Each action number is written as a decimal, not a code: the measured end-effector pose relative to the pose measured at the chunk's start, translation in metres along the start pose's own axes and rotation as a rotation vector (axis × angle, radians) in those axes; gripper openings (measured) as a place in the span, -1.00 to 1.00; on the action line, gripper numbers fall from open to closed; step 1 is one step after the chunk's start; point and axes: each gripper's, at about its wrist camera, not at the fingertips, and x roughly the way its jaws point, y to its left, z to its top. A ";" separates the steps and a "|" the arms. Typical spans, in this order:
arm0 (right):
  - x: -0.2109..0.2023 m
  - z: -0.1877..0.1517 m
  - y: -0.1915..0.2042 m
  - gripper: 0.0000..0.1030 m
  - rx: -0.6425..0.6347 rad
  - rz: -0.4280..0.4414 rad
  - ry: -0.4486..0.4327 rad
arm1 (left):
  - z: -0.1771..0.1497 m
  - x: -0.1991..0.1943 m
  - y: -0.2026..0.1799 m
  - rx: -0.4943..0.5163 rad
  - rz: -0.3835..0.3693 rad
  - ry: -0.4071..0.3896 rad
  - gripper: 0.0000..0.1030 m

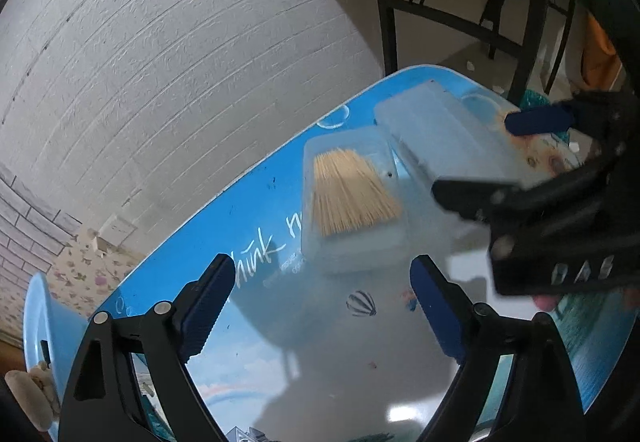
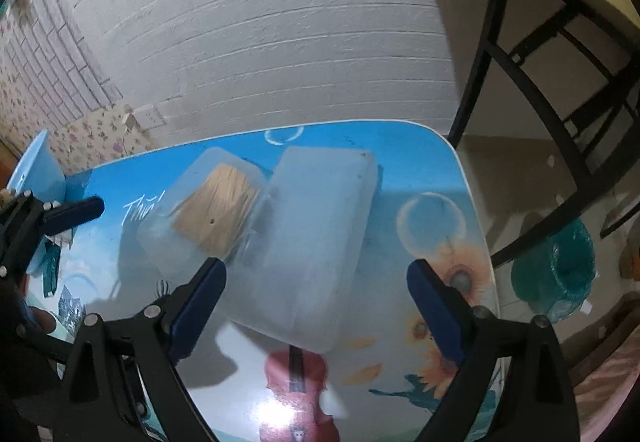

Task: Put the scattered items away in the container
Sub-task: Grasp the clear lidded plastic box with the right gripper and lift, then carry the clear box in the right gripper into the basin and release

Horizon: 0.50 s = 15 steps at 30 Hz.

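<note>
A clear plastic box [image 1: 352, 202] holding a bundle of wooden sticks [image 1: 352, 198] lies on the blue printed table [image 1: 260, 282]. Its clear lid [image 1: 436, 138] lies beside it, hinged open. In the right wrist view the box [image 2: 208, 218] with the sticks [image 2: 218, 214] and the lid [image 2: 316, 242] lie just ahead of the fingers. My left gripper [image 1: 322, 306] is open and empty, short of the box. My right gripper [image 2: 316, 310] is open and empty, over the lid's near end; it also shows in the left wrist view [image 1: 520, 158].
A white brick wall [image 1: 180, 62] stands behind the table. A black-framed table [image 2: 560, 42] stands to the right, with a teal bin [image 2: 560, 270] on the floor. A light blue bowl [image 1: 40, 322] sits at the table's left end.
</note>
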 end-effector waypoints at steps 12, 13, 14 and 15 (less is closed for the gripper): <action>0.014 -0.006 -0.023 0.84 -0.029 -0.004 0.089 | 0.006 0.022 -0.004 -0.062 -0.081 0.040 0.74; 0.013 -0.007 -0.023 0.84 -0.039 0.006 0.078 | 0.005 0.020 -0.005 -0.065 -0.091 0.036 0.74; 0.013 -0.007 -0.024 0.84 -0.047 0.020 0.069 | 0.005 0.019 -0.006 -0.067 -0.096 0.033 0.74; 0.013 -0.007 -0.025 0.83 -0.058 0.037 0.059 | 0.005 0.018 -0.007 -0.068 -0.099 0.033 0.74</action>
